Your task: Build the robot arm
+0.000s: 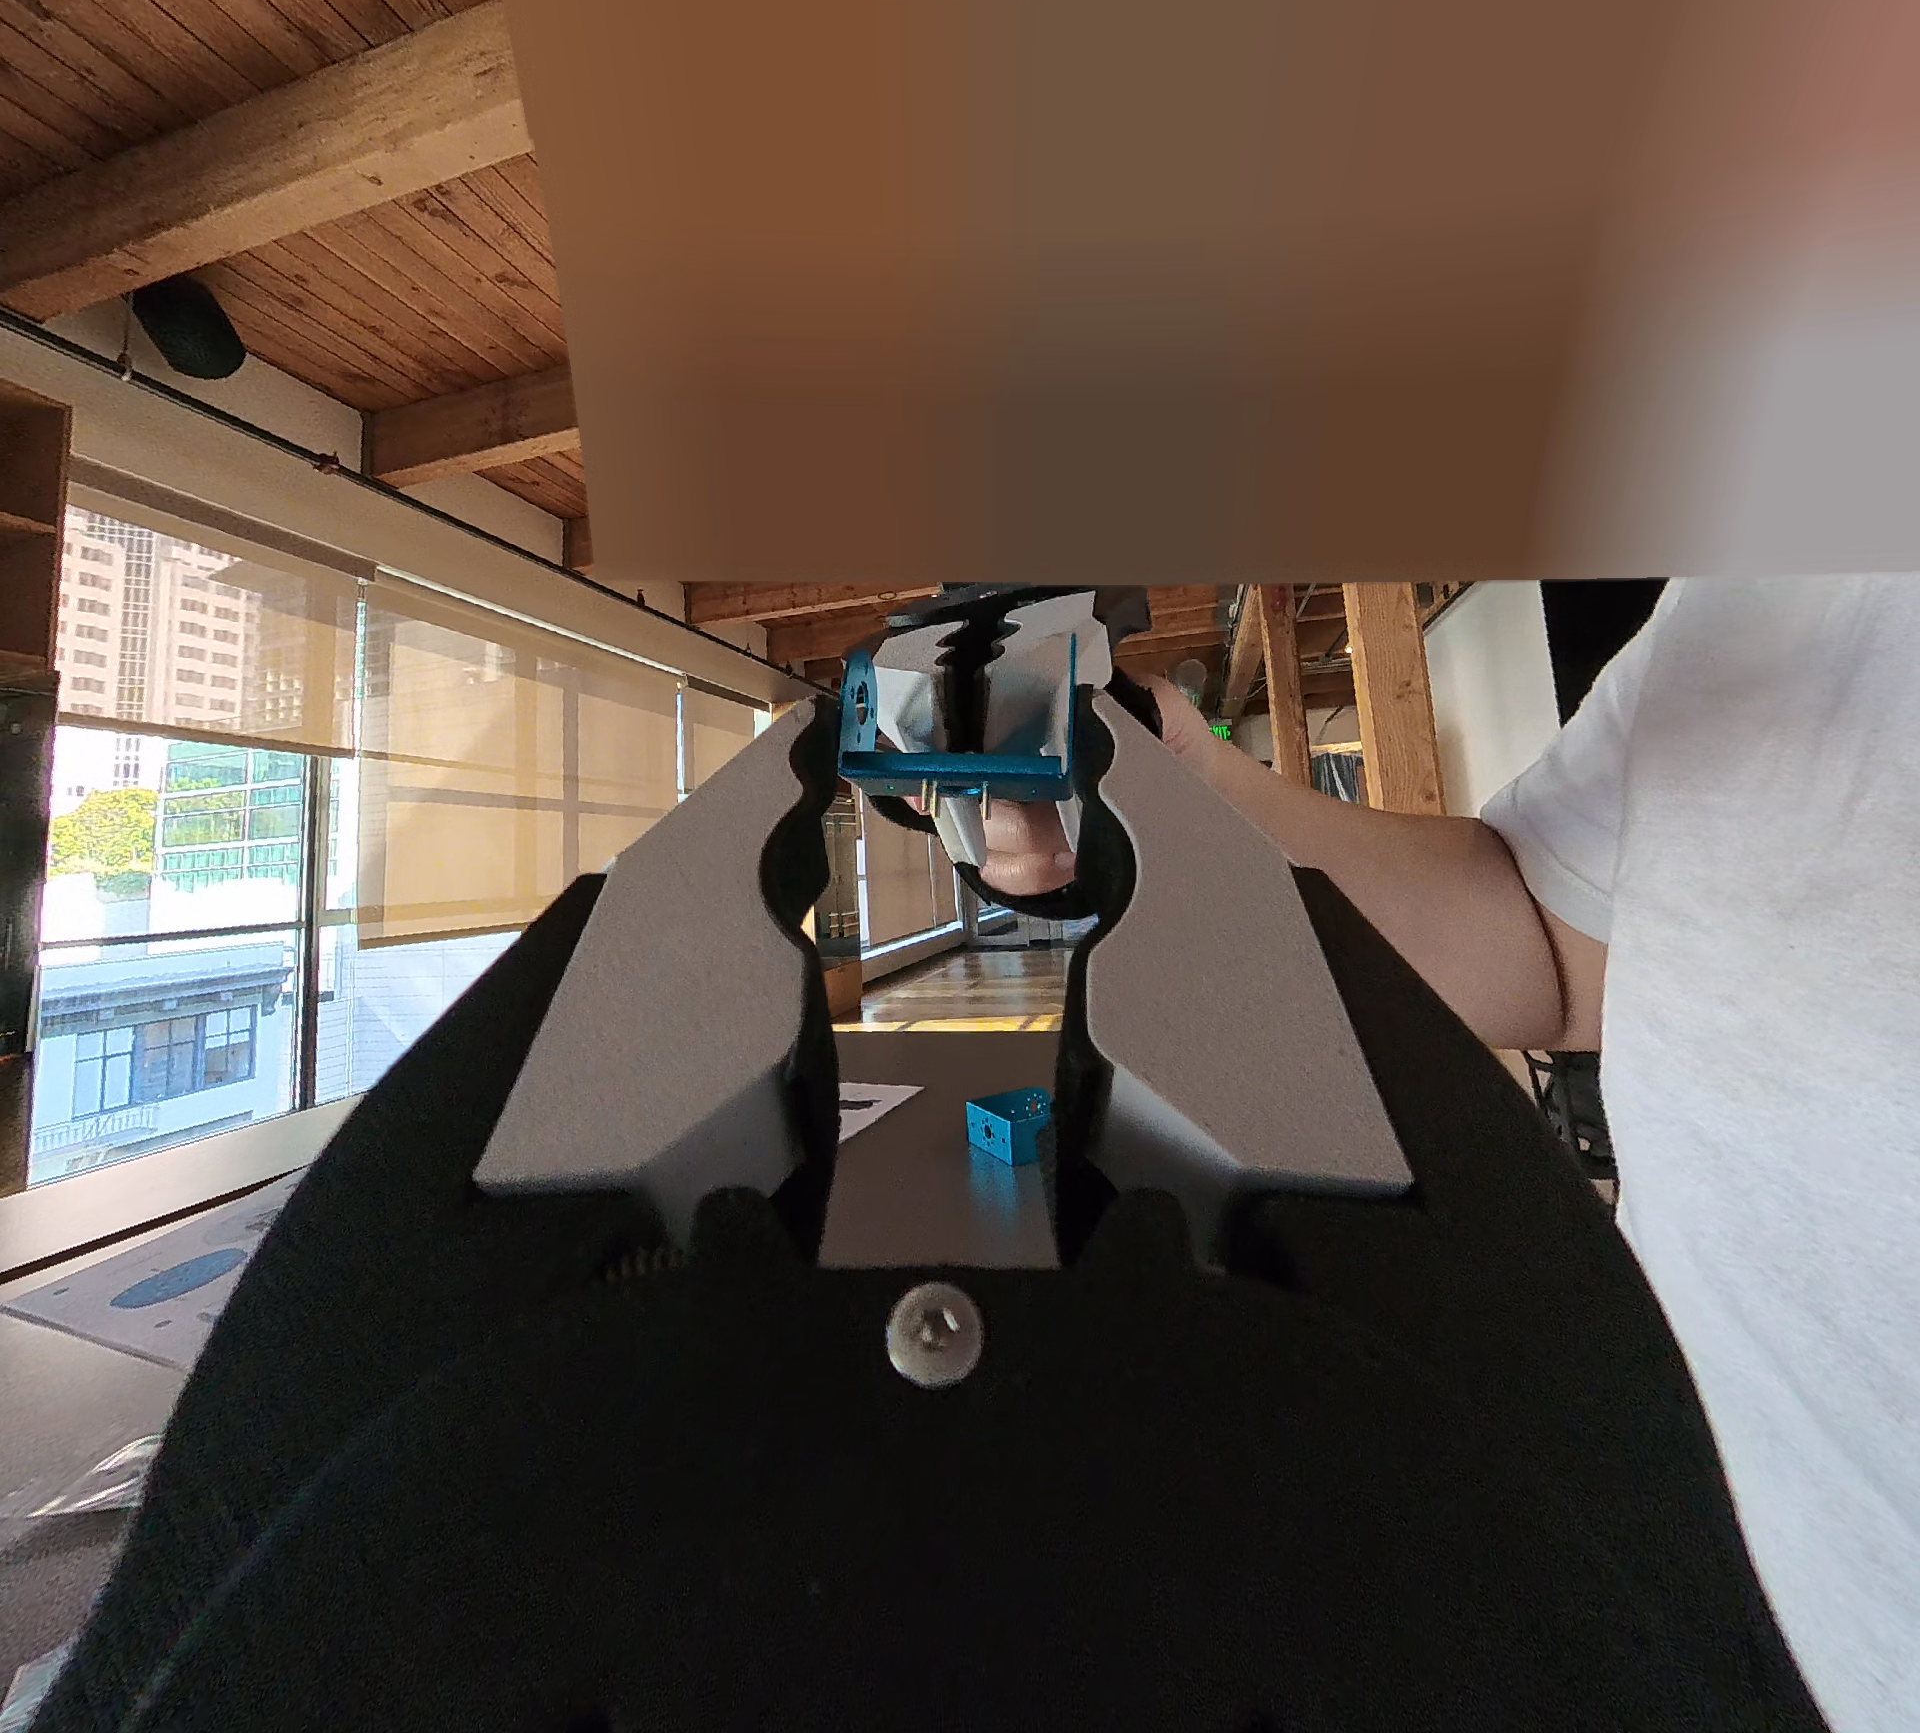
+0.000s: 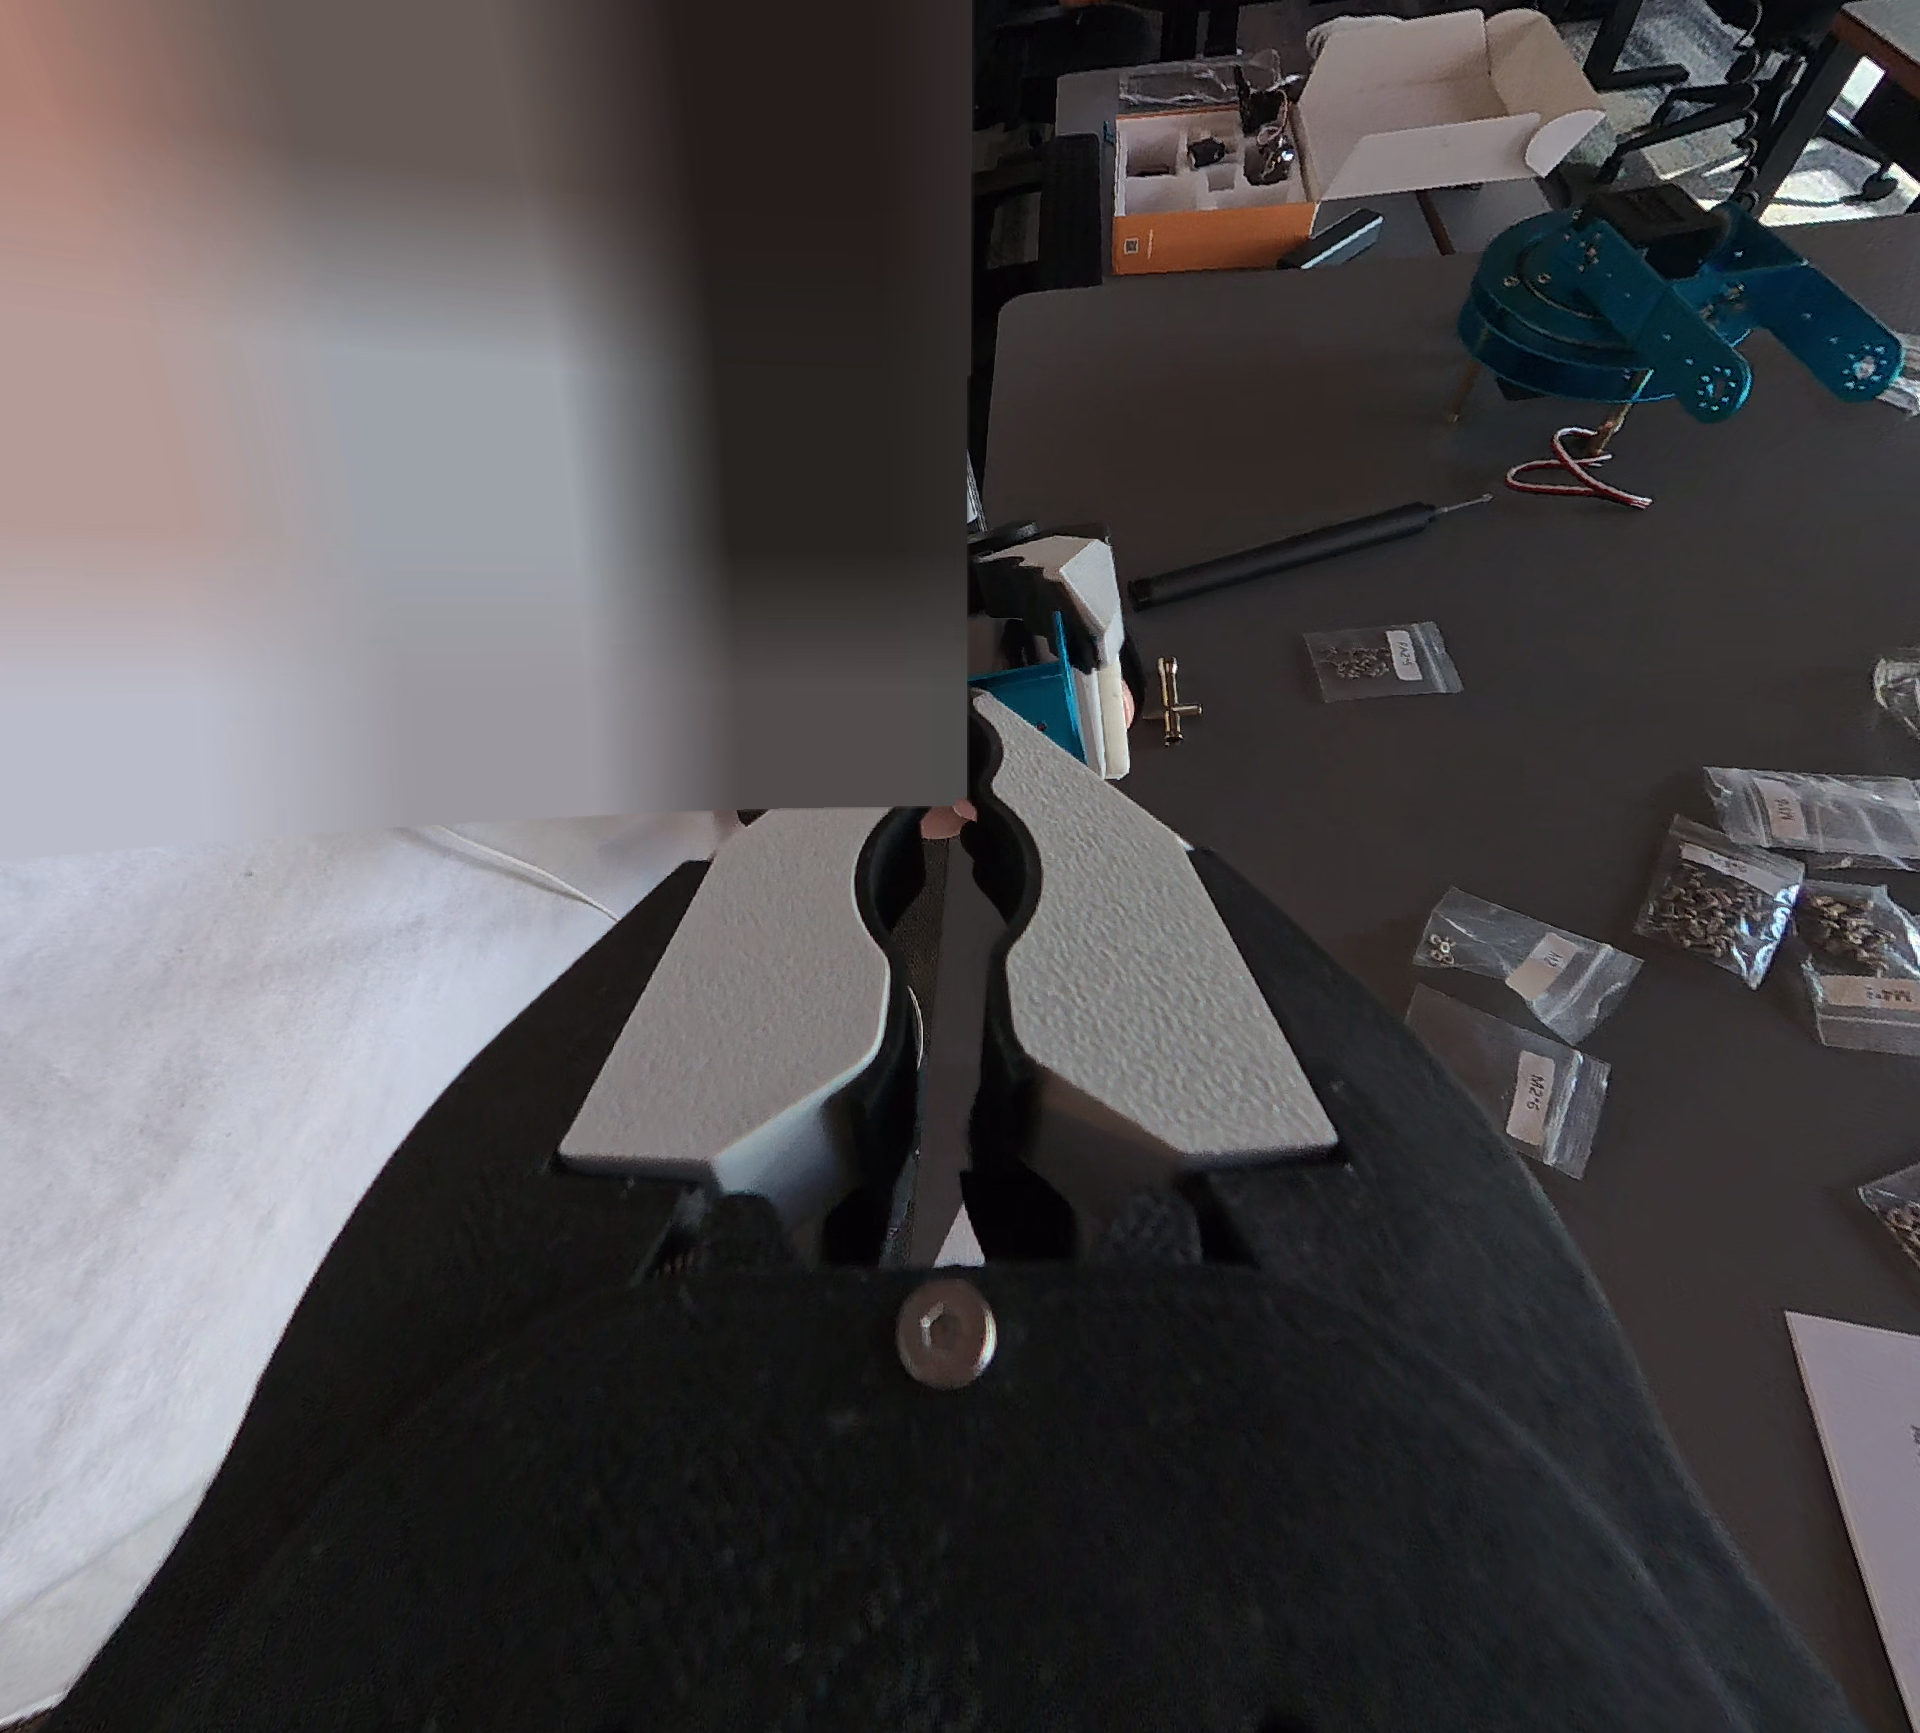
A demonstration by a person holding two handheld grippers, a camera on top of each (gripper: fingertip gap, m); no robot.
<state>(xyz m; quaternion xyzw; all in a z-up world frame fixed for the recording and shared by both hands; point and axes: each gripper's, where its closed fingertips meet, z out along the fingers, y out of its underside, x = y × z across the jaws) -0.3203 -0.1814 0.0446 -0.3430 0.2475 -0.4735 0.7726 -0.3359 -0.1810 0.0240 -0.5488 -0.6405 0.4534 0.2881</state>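
My left claw (image 1: 961,727) grips the blue bracket (image 1: 956,774) by its ends | my right claw (image 2: 961,836) nearly closed, tips blur-hidden, hold unclear | second bracket (image 1: 1006,1130) half hidden on tabletop (image 1: 935,1205).

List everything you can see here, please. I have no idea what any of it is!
blue bracket: one, blue, mid-air between both grippers
second bracket: one, blue, on the grey table
part-built arm: one, blue, table's far right
screwdriver: one, black, mid-table
cross wrench: one, brass, near the held bracket
screw bags: several, clear, table's right side
boxes: two, white and orange, behind the table
left hand-held gripper: one, grey-black, fingers flank the bracket
right hand-held gripper: one, grey-black, shut on the bracket
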